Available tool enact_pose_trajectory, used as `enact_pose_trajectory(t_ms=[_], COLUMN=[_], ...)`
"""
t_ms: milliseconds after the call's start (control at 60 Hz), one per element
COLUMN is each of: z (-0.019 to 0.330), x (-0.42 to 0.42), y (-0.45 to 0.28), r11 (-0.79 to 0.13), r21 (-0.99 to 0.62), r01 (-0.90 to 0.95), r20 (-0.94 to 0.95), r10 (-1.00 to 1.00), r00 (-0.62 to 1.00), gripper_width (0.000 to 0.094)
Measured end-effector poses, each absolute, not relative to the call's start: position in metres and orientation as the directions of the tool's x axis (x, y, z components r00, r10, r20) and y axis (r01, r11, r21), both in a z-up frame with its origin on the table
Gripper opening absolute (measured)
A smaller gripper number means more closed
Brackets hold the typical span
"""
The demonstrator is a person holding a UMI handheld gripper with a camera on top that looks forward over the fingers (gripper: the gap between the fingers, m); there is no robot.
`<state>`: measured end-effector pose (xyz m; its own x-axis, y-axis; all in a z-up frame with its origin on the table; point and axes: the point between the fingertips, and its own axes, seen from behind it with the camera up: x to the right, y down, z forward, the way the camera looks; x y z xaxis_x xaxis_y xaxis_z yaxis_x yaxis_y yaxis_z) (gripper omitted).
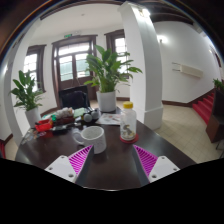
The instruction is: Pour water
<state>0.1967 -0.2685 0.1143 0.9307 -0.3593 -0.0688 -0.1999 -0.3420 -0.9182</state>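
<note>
Fingers [66, 166] of the gripper [112, 163] stand wide apart, holding nothing, above the dark table [112, 170]. White cup [92, 138] sits just ahead, toward the left finger; the bottle [128, 121] stands beyond, slightly right. Likely risks: an off-centre approach could tip the tall bottle, or a pour could miss the cup's small mouth.

Forward along fingers [73, 163], above table [110, 165]
</note>
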Motion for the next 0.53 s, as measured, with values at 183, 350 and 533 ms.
enact_pose_trajectory(t_ms=[183, 350, 533], z=[0.133, 0.137, 0.138], x=[0.147, 0.109, 0.081], y=[-0.279, -0.283, -0.279], r11=[-0.33, -0.338, -0.339], r21=[-0.925, -0.929, -0.933], r01=[-0.189, -0.151, -0.123], r20=[-0.089, -0.067, -0.058], r10=[-0.296, -0.249, -0.195], r00=[0.951, 0.966, 0.979], gripper_width=[0.0766, 0.0765, 0.0764])
